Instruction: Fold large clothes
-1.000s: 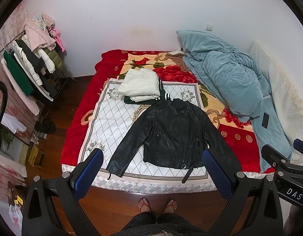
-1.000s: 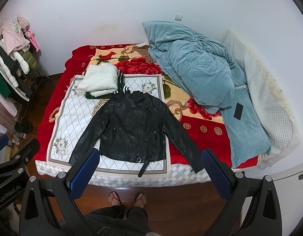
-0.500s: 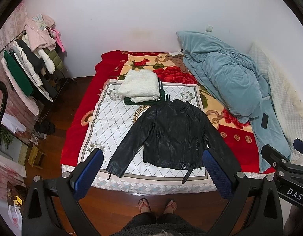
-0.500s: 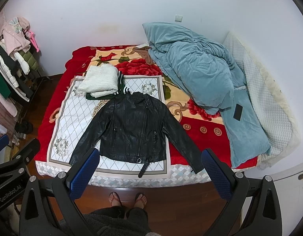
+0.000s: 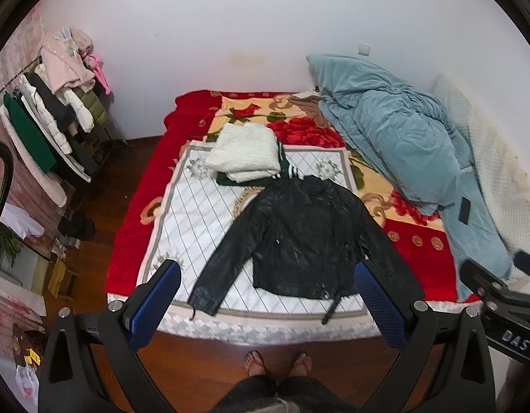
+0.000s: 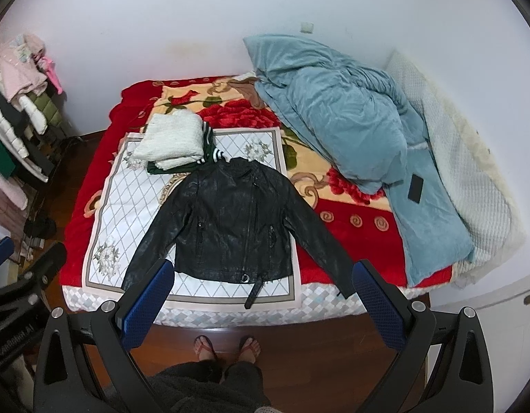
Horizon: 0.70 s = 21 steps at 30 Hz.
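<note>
A black leather jacket [image 5: 299,234] lies flat and face up on the bed, sleeves spread, hem toward me; it also shows in the right wrist view [image 6: 230,223]. Behind its collar lies a folded white knit [image 5: 244,151] on a folded green garment [image 5: 230,180]. My left gripper [image 5: 268,296] is open and empty, held high above the near bed edge. My right gripper [image 6: 261,296] is open and empty, also high above the near edge. Both are well apart from the jacket.
A white quilted mat [image 5: 196,213] lies on a red floral blanket [image 5: 137,227]. A crumpled blue duvet [image 6: 351,130] with a black phone [image 6: 415,187] fills the right side. A clothes rack [image 5: 51,120] stands left. My feet [image 6: 227,346] stand on wood floor.
Both views have shifted very slightly; the jacket and folded clothes have not moved, and both grippers stay open.
</note>
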Each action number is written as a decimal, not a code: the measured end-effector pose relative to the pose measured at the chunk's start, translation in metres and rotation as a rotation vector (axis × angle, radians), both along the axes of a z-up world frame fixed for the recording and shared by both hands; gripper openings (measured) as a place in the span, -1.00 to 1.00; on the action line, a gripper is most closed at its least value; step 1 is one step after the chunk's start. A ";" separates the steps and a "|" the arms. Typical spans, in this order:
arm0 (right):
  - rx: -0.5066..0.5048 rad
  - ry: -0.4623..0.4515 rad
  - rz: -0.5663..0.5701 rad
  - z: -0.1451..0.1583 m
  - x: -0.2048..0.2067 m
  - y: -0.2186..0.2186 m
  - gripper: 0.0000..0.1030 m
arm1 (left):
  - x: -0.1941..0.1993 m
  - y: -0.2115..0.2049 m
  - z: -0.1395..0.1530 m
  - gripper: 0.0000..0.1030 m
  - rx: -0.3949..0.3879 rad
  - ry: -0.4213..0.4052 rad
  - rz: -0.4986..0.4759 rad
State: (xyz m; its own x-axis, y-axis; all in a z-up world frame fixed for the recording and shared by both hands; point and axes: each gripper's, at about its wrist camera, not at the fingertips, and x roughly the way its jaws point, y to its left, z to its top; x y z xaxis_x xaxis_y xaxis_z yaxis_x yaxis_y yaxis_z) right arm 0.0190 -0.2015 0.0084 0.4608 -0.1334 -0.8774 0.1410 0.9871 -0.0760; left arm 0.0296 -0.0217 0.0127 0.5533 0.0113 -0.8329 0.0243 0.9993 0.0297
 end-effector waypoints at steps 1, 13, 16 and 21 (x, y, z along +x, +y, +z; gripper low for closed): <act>0.013 0.009 -0.023 -0.004 0.003 -0.003 1.00 | 0.007 -0.001 -0.006 1.00 0.014 -0.013 0.006; 0.253 0.096 -0.478 -0.185 0.022 -0.156 0.33 | 0.104 -0.033 -0.144 1.00 0.157 0.044 0.006; 0.389 0.136 -0.621 -0.255 0.018 -0.212 0.16 | 0.117 -0.048 -0.185 1.00 0.199 0.090 0.016; 0.626 0.187 -0.854 -0.394 0.007 -0.301 0.07 | 0.149 -0.083 -0.262 1.00 0.264 0.199 0.061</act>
State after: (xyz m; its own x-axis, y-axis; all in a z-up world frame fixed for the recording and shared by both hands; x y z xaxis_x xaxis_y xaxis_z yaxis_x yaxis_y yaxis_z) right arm 0.0263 -0.5023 -0.3860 0.2797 0.1498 -0.9483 0.8410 0.4383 0.3172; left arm 0.1787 -0.1042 -0.2491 0.3717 0.2690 -0.8885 -0.0038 0.9575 0.2883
